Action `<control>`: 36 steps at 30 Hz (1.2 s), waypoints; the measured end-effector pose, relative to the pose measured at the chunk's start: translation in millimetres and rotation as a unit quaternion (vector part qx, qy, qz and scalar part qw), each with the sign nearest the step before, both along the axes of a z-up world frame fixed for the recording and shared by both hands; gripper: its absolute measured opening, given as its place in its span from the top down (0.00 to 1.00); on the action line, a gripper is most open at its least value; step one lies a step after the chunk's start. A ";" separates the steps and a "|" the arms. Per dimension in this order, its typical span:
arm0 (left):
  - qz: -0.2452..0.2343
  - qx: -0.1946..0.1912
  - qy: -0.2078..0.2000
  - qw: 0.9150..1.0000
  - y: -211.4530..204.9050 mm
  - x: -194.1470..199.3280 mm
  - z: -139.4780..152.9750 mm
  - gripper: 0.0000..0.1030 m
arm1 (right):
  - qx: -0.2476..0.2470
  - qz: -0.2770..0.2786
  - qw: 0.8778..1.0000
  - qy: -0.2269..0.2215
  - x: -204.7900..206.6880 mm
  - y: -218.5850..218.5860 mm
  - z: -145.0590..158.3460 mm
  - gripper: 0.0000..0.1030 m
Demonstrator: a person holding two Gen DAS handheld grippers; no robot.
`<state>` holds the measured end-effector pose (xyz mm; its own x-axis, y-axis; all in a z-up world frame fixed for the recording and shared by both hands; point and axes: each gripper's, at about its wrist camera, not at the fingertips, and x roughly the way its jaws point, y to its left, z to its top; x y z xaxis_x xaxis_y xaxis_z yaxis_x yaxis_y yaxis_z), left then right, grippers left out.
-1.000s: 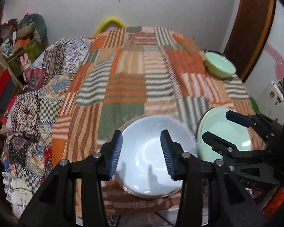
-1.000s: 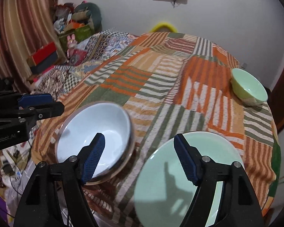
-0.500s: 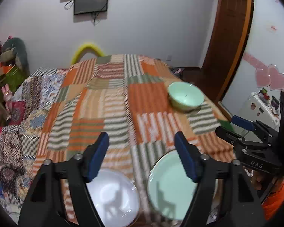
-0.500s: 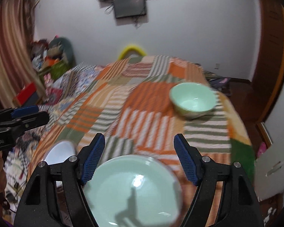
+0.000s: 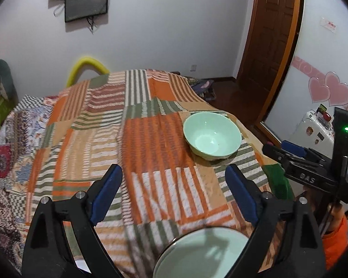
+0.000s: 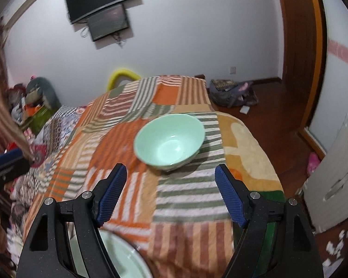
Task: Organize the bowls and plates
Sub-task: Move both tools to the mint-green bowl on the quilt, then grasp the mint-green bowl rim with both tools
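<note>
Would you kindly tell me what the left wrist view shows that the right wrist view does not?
Only the left wrist view shows the pink heart stickers and the right gripper from the side. Only the right wrist view shows the bag on the floor. Both share the green bowl, green plate, patchwork blanket and wall screens.

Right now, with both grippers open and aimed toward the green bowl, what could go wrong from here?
The green bowl sits on soft, rumpled patchwork cloth near the bed's right edge, so a nudge from the right gripper could tip it or push it off. The green plate lies under the left gripper, whose jaws have just been opening with nothing between them; dropping lower could strike its rim.
</note>
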<state>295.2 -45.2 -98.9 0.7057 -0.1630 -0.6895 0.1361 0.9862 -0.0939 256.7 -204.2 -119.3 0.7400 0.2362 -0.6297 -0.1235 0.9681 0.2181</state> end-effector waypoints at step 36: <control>-0.006 -0.020 0.171 0.985 -0.8 109.0 -132.5 0.85 | 0.018 0.108 0.988 0.112 53.9 23.2 -73.5 0.87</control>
<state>404.2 -46.0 -231.4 0.4316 -0.2009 -0.8794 0.1006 0.9795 -0.1744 310.6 -181.0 -192.8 0.5132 0.3988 -0.7600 -0.2718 0.9154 0.2968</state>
